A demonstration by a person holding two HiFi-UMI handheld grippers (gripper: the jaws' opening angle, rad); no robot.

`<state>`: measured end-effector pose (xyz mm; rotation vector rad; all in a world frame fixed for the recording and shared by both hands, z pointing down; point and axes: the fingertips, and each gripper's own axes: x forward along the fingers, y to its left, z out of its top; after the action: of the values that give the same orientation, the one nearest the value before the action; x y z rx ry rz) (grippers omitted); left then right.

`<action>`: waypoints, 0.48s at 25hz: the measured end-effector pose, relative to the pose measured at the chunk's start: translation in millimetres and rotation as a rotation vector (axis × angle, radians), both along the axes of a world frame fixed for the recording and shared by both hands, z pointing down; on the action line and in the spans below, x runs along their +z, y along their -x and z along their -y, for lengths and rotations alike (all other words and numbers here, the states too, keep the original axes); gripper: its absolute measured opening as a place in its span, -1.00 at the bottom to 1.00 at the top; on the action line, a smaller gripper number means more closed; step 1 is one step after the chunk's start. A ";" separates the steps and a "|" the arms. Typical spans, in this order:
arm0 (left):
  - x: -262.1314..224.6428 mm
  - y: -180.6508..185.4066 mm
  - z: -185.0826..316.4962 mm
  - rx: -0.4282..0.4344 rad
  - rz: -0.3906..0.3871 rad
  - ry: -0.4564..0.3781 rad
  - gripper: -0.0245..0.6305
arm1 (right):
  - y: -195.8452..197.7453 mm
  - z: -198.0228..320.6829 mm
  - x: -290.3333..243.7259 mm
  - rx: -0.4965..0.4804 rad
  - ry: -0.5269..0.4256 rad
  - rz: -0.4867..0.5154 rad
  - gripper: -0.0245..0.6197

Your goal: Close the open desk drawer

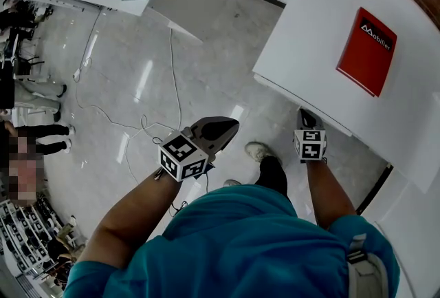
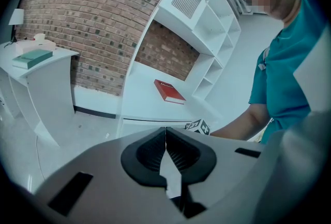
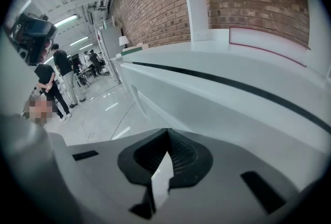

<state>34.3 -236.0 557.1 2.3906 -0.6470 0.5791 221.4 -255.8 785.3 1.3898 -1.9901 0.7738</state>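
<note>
We see the white desk (image 1: pixel 323 35) filling the right of the head view, with a red book (image 1: pixel 368 49) lying flat on its top; the drawer (image 3: pixel 227 109) sits under the desktop edge, its white front close ahead of the right gripper (image 1: pixel 307 118), a dark gap line running above it; whether the two touch we cannot tell; the right forearm reaches straight out towards it, jaws pressed together on nothing; the left gripper (image 1: pixel 227 128) hangs over the floor (image 1: pixel 206 49), apart from the desk, forearm angled in from lower left, jaws likewise closed and empty.
</note>
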 end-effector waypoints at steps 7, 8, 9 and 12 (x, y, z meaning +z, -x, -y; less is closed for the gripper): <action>3.2 3.5 0.5 -0.015 0.007 0.006 -0.87 | -18.5 16.2 4.1 0.075 0.001 0.025 -0.86; 2.9 3.8 0.3 -0.017 0.007 0.006 -0.87 | -18.4 16.1 3.5 0.075 0.000 0.026 -0.86; 2.3 4.0 0.2 -0.020 0.007 0.006 -0.87 | -18.5 16.1 3.1 0.076 0.000 0.027 -0.86; 1.5 5.2 0.7 -0.027 0.007 0.003 -0.87 | -18.0 16.6 3.3 0.080 0.003 0.034 -0.86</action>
<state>29.1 -236.7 558.5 2.3743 -0.6798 0.5767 239.4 -272.4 788.6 1.4715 -1.9682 0.8414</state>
